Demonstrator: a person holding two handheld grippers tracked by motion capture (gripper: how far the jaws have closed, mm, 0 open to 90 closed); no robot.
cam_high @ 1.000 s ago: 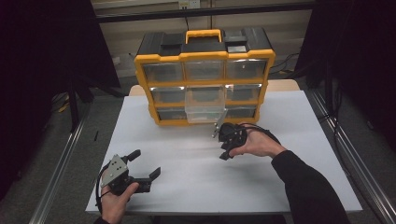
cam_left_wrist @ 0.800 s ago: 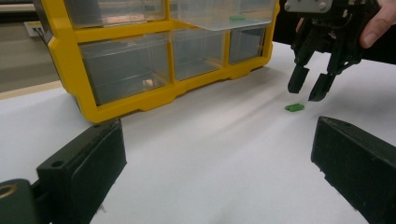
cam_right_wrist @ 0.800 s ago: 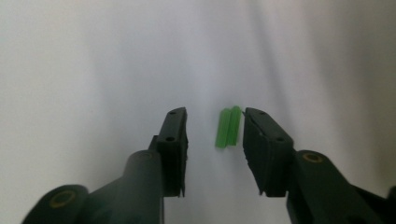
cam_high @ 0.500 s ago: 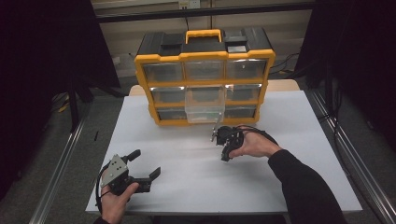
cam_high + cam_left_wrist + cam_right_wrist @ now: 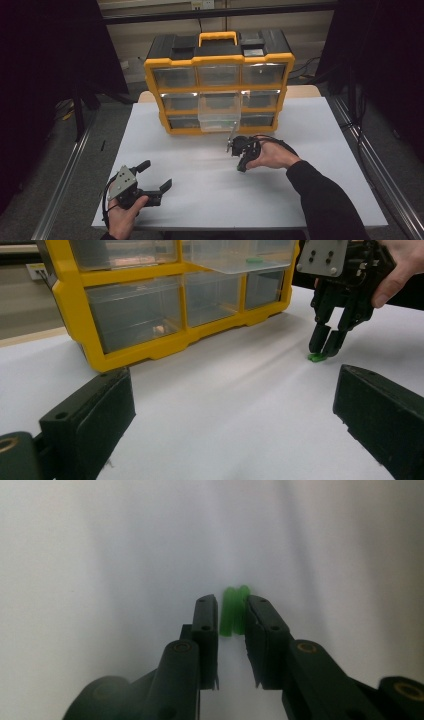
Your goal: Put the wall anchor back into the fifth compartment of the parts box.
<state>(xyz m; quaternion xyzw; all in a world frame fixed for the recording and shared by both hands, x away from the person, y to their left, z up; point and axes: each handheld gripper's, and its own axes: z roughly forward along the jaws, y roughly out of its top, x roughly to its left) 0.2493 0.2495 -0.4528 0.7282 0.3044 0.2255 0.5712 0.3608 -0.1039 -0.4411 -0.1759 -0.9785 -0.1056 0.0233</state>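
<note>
A small green piece lies on the white table, in front of the yellow and black drawer cabinet. My right gripper points down at it. Its jaws have just been closing and now press the green piece from both sides. The piece still touches the table. The cabinet's middle clear drawer stands pulled out, with another green bit inside. My left gripper rests near the table's front left, open and holding nothing, its jaws wide apart.
The cabinet has three rows of clear drawers; a small orange item shows in one lower drawer. Metal rails run along both sides of the table. A black cable loops behind the right hand.
The right gripper has dipped slightly toward the table, and its jaws have narrowed around the green piece. The left gripper has not moved.
</note>
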